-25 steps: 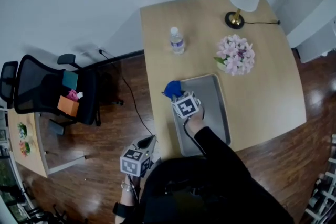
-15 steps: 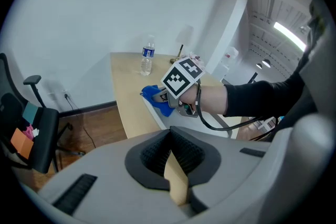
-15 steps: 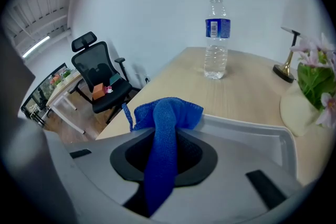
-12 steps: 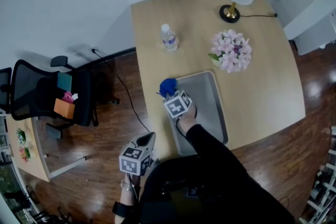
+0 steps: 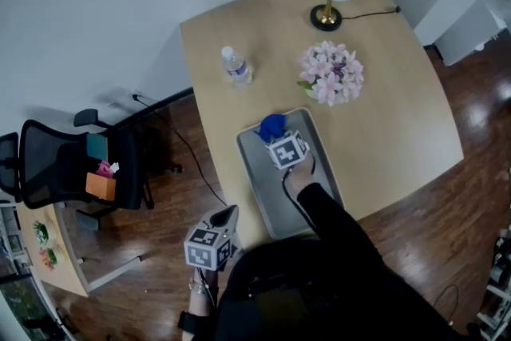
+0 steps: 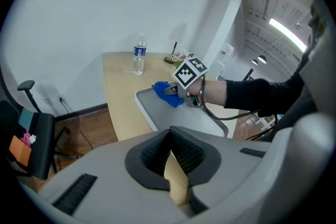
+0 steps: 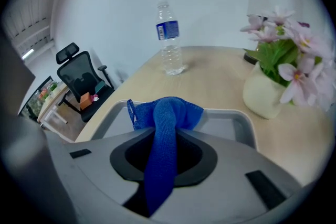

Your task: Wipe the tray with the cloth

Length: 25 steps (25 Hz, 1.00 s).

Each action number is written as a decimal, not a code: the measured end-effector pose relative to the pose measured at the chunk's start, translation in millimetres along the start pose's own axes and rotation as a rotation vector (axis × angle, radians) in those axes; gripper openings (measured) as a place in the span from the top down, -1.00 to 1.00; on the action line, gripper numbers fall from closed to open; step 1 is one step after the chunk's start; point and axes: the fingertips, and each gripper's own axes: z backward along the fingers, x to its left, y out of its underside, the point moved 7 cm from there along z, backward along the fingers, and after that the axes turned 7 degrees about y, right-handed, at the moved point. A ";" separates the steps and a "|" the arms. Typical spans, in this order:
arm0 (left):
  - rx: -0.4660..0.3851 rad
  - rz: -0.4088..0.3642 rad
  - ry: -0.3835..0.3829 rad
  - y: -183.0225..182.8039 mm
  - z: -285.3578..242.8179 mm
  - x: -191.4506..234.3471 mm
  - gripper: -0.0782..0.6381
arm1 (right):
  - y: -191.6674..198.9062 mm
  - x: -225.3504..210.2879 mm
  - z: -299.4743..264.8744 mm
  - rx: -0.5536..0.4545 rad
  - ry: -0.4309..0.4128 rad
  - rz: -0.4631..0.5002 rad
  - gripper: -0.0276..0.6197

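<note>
blue cloth (image 5: 271, 125), grey tray (image 5: 267, 192), pink flowers (image 5: 329, 72), tan table (image 5: 399, 112)

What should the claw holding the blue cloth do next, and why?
Probably drag the cloth back along the tray toward its near end. The right claw grips the cloth at the tray's far end, on the side of the flowers, so most of the grey surface lies bare behind it.

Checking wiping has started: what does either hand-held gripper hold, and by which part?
Right hand-held gripper: blue fabric cloth, pinched by a bunched fold running between its jaws. Left hand-held gripper: shut, empty.
</note>
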 end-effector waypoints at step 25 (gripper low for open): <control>-0.039 0.033 -0.007 13.2 5.4 -12.0 0.77 | 12.9 53.1 34.9 -0.035 -0.181 -0.033 0.66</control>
